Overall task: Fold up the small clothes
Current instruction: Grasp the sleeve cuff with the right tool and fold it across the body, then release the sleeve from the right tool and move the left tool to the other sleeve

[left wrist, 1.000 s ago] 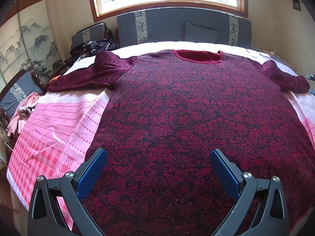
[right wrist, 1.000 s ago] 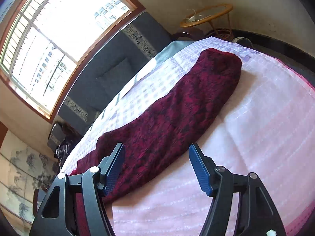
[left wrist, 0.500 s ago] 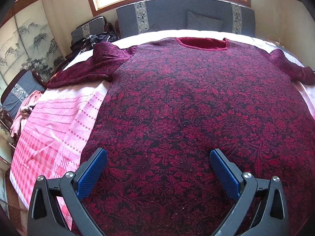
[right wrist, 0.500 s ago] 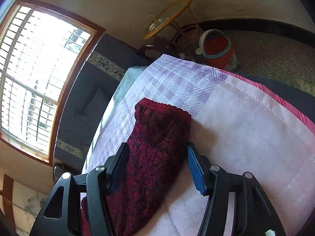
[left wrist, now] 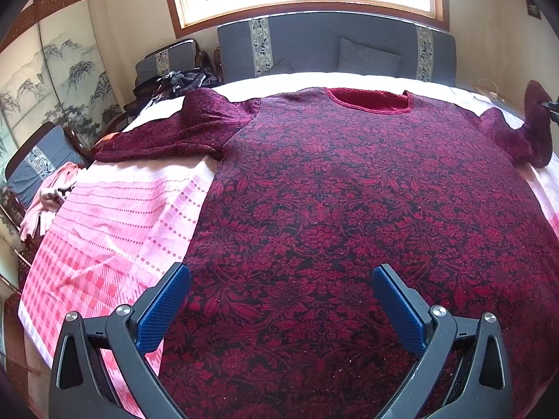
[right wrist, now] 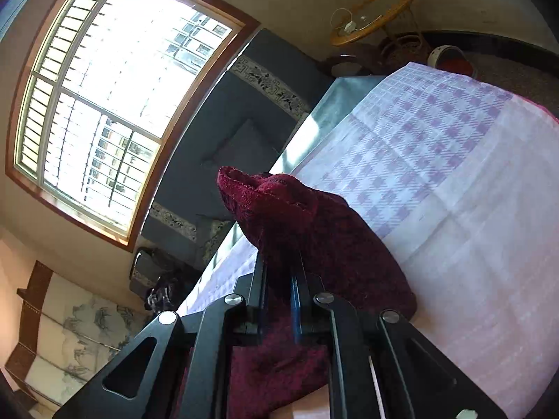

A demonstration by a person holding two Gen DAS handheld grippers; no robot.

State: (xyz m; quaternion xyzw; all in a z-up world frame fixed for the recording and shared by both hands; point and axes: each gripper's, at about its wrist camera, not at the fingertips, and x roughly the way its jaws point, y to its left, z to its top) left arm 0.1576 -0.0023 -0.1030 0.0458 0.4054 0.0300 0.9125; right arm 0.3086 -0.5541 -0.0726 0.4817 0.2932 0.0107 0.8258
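Note:
A dark red floral sweater (left wrist: 349, 209) lies spread flat on the bed, neck toward the headboard. My left gripper (left wrist: 281, 300) is open and empty, hovering over the sweater's lower hem. My right gripper (right wrist: 281, 272) is shut on the sweater's right sleeve (right wrist: 314, 230) near the cuff and holds it lifted off the sheet. That raised sleeve (left wrist: 538, 125) shows at the far right of the left wrist view. The left sleeve (left wrist: 174, 132) lies flat, bent toward the bed's left edge.
A pink and white checked sheet (left wrist: 104, 230) covers the bed. A grey headboard (left wrist: 314, 45) with a pillow stands at the back. Chairs with clothes (left wrist: 45, 188) stand on the left. A round wicker side table (right wrist: 374, 14) and a bucket (right wrist: 450, 59) stand beyond the bed's right corner.
My right gripper has shut on the right sleeve by the cuff and lifted it off the sheet. My left gripper stays open over the hem, barely shifted.

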